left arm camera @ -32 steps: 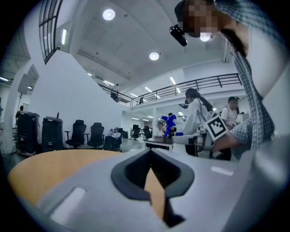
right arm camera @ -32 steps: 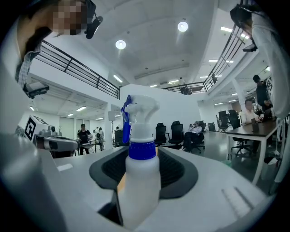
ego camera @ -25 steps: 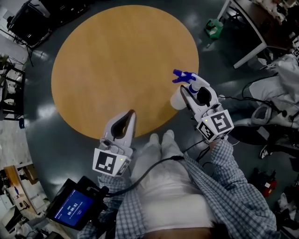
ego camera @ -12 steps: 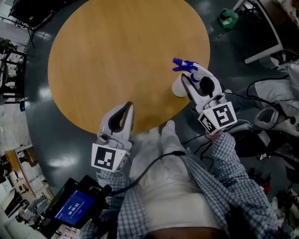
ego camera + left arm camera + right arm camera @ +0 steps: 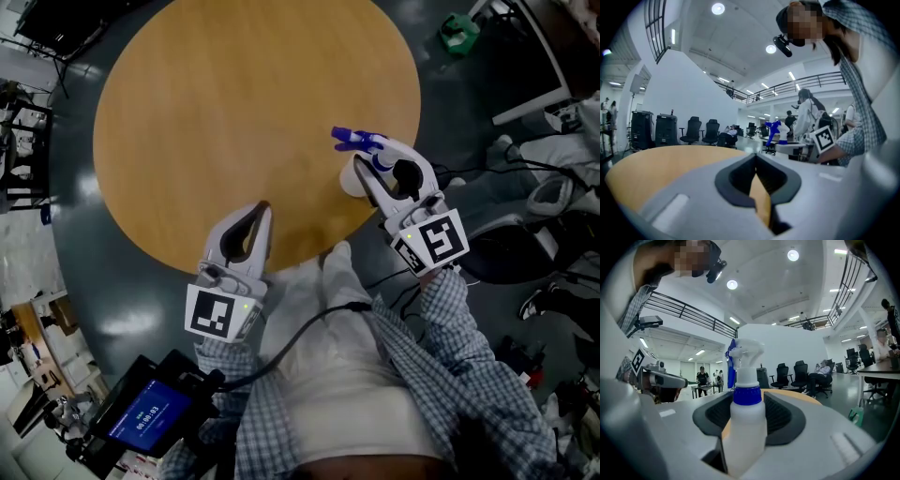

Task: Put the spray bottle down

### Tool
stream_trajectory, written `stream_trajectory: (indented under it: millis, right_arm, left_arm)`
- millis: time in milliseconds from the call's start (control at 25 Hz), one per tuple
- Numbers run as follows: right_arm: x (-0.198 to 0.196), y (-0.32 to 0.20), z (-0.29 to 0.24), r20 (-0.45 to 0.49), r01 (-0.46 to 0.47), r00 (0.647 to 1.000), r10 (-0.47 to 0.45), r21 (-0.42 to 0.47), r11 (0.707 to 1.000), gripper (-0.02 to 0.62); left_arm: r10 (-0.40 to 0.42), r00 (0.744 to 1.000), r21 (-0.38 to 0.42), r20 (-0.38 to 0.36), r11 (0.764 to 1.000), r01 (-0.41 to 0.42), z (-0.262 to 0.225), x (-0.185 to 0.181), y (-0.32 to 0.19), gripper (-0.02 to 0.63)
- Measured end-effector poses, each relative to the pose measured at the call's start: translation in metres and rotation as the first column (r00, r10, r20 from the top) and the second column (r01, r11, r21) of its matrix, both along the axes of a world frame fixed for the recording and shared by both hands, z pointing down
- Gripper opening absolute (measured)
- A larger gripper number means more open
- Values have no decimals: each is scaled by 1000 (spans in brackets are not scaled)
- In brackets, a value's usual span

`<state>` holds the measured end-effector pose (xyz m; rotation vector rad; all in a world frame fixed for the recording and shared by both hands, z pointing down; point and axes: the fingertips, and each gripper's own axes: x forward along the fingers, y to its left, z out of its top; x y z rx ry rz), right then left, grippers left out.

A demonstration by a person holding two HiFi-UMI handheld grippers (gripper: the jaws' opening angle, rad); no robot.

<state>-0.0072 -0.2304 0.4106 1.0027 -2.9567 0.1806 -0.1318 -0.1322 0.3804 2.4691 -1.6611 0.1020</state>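
A white spray bottle [image 5: 351,178] with a blue collar and blue trigger stands upright between the jaws of my right gripper [image 5: 373,157], which is shut on its body. In the right gripper view the bottle [image 5: 746,427] fills the gap between the pads. It hangs over the near right rim of the round wooden table [image 5: 234,94]; whether its base touches the top I cannot tell. My left gripper [image 5: 262,208] reaches over the table's near edge, shut and holding nothing. From the left gripper view [image 5: 755,159] the spray bottle [image 5: 777,132] shows off to the right.
The person's legs in white trousers [image 5: 314,309] stand against the table's near edge. A tablet with a blue screen [image 5: 150,412] hangs at the lower left. On the grey floor are a green object [image 5: 459,33], a desk [image 5: 539,89] and cables [image 5: 506,187]. Office chairs [image 5: 801,373] stand beyond.
Both grippers moved forward and a little down. The right one carried the bottle from just off the table's rim to over its top. The left gripper's tips now reach over the near edge.
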Motion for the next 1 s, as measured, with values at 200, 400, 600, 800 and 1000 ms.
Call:
stream_trajectory:
  millis: [200,400,600,800,1000]
  right_arm:
    - [2,1,-5,19,8,1000,-8,-5,1000,193]
    - [3,4,-5,-1,18,1000,-18,-6,1000,238]
    - [5,8,-1,-105,43,994,-41,24,999,273]
    - [17,18,-4,-131,35,991,-32,23,999,276]
    - [37,33,-6,-138,4,990,-3,9,1000,259]
  left_arm:
    - [5,1000,6,0,1000,-5,-3,2,-3,0]
    - [7,1000,6,-8,1000,-7,-4,4,-2,0]
    - [16,1000,7,-10,1000,-16,-6,5,-3,0]
    - [38,999,22,-19,999,-38,-9,11,-3,0]
    - [62,998,45,-23,997,-61,-14,19,-4,0]
